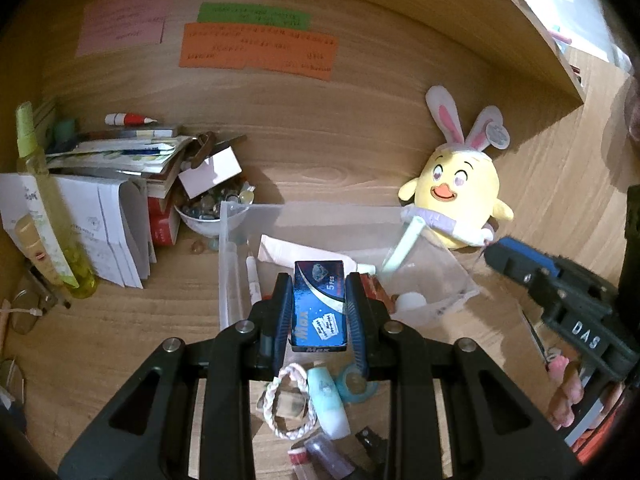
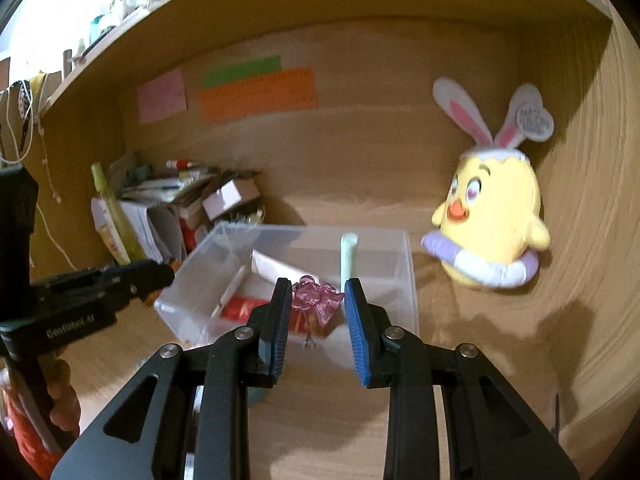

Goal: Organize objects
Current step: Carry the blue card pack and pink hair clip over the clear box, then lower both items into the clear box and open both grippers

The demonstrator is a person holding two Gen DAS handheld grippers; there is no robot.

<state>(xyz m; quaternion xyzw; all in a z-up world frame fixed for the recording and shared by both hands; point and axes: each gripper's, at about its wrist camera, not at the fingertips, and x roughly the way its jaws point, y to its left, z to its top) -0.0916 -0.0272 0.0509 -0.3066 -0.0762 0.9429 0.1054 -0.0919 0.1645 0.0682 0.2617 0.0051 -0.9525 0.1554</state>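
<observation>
Progress: partial. Bin (image 1: 240, 216) already holds tubes. Left gripper (image 1: 319, 280) fingers clamp blue box (image 1: 319, 304) above bin's near edge. Right gripper (image 2: 314, 284) fingers grasp pink clip (image 2: 316, 298). Loose items (image 1: 304, 400) remain on counter (image 1: 160, 304).

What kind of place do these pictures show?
Probably a home desk nook in wood. Coloured paper notes stick to the back panel, books and papers pile at one side, and a yellow plush chick leans against the wall.

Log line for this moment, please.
left gripper: shut on blue box | right gripper: holds pink clip | above clear bin
</observation>
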